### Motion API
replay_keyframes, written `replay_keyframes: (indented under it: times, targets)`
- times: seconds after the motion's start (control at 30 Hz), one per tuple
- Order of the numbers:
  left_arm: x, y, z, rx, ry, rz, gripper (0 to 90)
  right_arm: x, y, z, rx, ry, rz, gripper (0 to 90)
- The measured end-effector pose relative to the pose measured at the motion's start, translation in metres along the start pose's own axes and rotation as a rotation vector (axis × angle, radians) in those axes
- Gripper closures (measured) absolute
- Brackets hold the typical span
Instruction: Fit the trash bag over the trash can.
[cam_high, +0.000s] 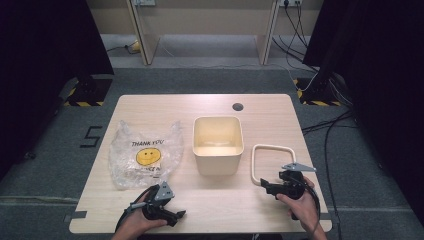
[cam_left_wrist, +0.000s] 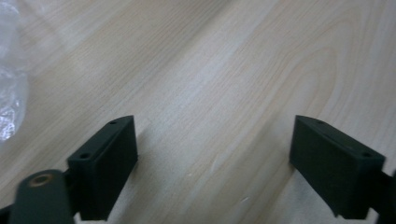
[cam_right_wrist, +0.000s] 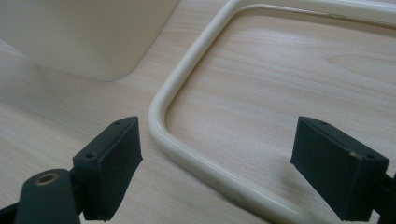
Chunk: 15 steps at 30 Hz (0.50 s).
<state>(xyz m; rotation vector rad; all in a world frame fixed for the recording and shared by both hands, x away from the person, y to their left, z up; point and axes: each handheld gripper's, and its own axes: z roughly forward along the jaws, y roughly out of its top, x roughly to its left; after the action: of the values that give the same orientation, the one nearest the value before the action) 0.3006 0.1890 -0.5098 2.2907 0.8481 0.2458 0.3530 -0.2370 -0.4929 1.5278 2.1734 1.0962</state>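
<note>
Right gripper (cam_high: 267, 188) sits low over the table (cam_high: 210, 105) at the near right, jaws spread wide with nothing clamped. In the right gripper view we see the cream frame (cam_right_wrist: 187, 154), a rounded-corner loop lying flat on the wood, with its near-left corner running between the two black jaws; the pads stand clear of it on both sides. From the high view we place that frame (cam_high: 256, 165) just right of the cream bin (cam_high: 218, 146), close beside it but apart, and the gripper tips are at its near edge.

Left gripper (cam_high: 181, 215) rests at the near left edge of the table in the person's hand, pointing right, jaws also wide apart and holding nothing. In its own view we get bare wood between the jaws and a bit of clear plastic at the left edge. That is the smiley bag (cam_high: 145, 155), lying flat left of the bin, printed side up.
</note>
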Motion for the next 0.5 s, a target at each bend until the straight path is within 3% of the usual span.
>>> replay_keyframes:
  times: [0.1,0.27,0.43,0.5]
  targets:
    - [0.001,0.001,-0.003,-0.019,-0.032,-0.033,15.5,0.001,-0.001,-0.001,0.003,0.000,-0.007,15.9]
    - [0.007,0.007,-0.014,-0.111,-0.051,-0.096,15.7,0.002,-0.001,-0.002,0.003,-0.001,-0.007,15.9]
    - [0.019,0.019,-0.033,-0.181,-0.001,-0.132,16.0,0.001,-0.003,-0.002,0.002,0.000,-0.002,15.9]
    - [0.029,0.023,-0.041,-0.204,0.019,-0.173,16.1,0.001,-0.002,-0.003,0.001,0.000,0.000,15.9]
